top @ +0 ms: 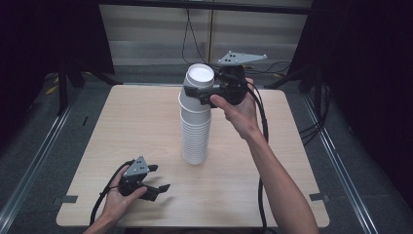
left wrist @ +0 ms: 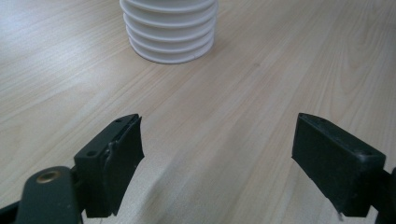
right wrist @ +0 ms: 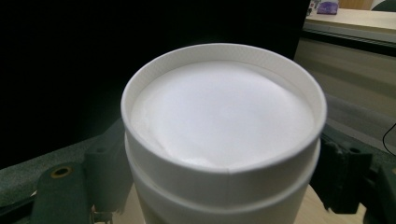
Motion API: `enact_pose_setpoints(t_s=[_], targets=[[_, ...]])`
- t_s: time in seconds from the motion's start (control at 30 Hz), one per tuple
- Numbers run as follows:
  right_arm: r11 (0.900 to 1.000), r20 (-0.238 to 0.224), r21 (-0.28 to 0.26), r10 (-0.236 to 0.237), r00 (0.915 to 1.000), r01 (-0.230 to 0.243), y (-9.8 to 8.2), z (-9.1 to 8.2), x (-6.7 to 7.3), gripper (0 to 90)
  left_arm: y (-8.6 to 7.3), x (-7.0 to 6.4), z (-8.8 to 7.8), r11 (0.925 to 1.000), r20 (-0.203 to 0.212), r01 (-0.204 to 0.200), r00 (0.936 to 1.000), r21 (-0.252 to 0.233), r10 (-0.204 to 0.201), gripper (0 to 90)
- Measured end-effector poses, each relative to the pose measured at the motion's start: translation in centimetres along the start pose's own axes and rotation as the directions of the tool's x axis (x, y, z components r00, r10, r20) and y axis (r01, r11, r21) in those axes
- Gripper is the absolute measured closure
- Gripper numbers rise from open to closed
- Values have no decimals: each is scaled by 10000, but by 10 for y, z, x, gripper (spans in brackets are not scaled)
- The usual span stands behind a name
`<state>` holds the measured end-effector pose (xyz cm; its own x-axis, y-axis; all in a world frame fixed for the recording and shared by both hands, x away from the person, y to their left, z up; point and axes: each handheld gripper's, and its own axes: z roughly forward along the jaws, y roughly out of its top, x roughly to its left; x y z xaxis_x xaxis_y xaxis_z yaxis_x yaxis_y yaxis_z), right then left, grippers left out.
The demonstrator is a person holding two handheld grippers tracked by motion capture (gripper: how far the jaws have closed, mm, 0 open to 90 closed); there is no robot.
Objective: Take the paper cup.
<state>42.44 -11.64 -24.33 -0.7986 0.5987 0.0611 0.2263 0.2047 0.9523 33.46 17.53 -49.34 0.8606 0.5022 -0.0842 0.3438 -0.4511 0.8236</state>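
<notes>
Between the jaws of the right tongs [top: 207,93], up at the top of the stack, sits the top cup [top: 198,78]. The jaws are pinching it from both sides, approx. at mid-height. From the right gripper view the pads press on the cup wall left & right, and the cup [right wrist: 219,116] shows its white closed bottom upward, i.e. it is upside down. It leans a little away from the stack axis, so I judge it is half lifted but not yet free of the cup under it.

The left tongs [top: 160,177] lie low on the table [top: 146,126], at the near left corner, well apart from the cups. Their jaws are spread wide, with nothing between them except bare wood.

The stack of cups [top: 196,136] stands upright near the middle of the table, all cups nested mouth-down; its base [left wrist: 169,32] is seen ahead of the left tongs.

Progress, as I judge: early. No single cup stands on the table, so nothing is separated so far. Left to do: pull the top cup fully off, put it down, then repeat for the rest. The stack base is not held, so it may tip.
</notes>
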Motion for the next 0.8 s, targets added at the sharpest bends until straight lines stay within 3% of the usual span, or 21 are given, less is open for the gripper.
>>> enact_pose_setpoints(t_s=[0.3, 0.57, 0.67, 0.8], targets=[[9986, -23, -530, 35, 10000, -36, 7, -10, 1, 207, 0, 0, 0, 10000, 48, 54, 10000, -16, -54, 160], [9976, -43, -694, -38, 10000, 35, 12, -13, 4, 208, 1, 0, 3, 10000, 4, 56, 10000, 28, -56, 161], [9964, -64, -844, -22, 10000, 16, 14, -14, 3, 209, 0, 1, 4, 9996, 327, 270, 9991, -93, -267, 161], [9941, -141, -1080, 28, 9999, -43, 18, -19, 6, 208, 0, 3, 2, 9991, 170, 382, 9991, -157, -380, 161]])
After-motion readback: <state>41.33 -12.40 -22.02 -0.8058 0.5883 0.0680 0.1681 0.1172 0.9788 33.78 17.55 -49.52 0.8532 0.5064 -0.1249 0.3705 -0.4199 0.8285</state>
